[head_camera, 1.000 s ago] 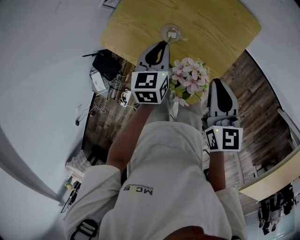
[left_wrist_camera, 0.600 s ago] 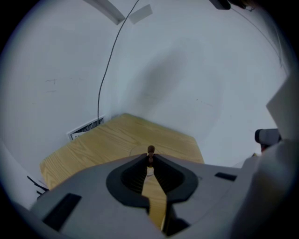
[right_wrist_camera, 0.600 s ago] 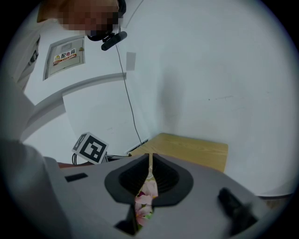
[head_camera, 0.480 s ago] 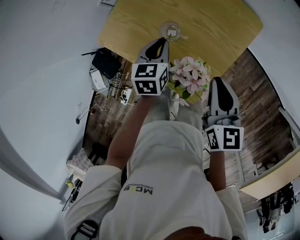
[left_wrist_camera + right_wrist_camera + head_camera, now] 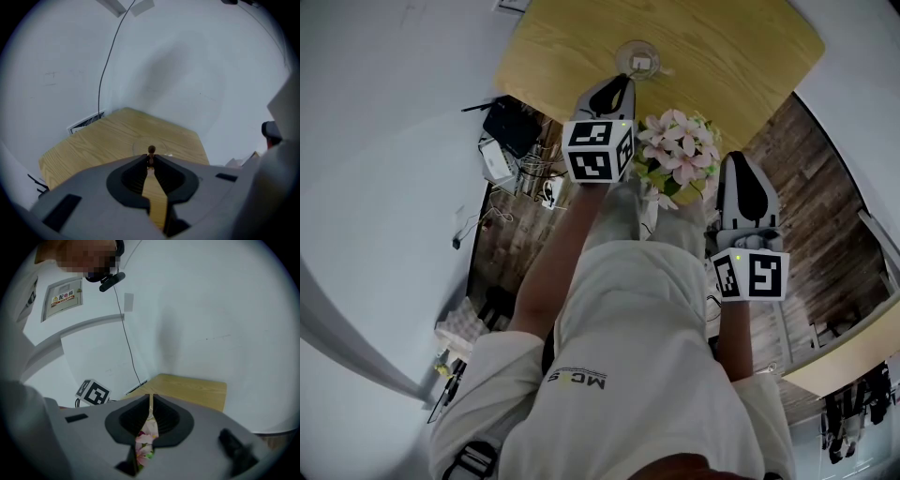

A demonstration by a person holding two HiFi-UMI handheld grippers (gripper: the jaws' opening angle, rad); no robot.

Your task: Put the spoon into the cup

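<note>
A light wooden table (image 5: 722,56) with rounded corners fills the head view at 12 o'clock. A clear glass cup (image 5: 637,60) stands near its middle, with something pale inside. Pink flowers (image 5: 677,153) show at the table's 6 o'clock edge; whether they rest on it cannot be told. On the dark plank floor (image 5: 825,187), cables (image 5: 492,217) and a black box (image 5: 512,128) lie at 9 o'clock.

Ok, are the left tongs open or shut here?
Shut on the spoon: the left gripper view shows the left tongs pinching its thin stem, brown knob poking out past the tips.
</note>
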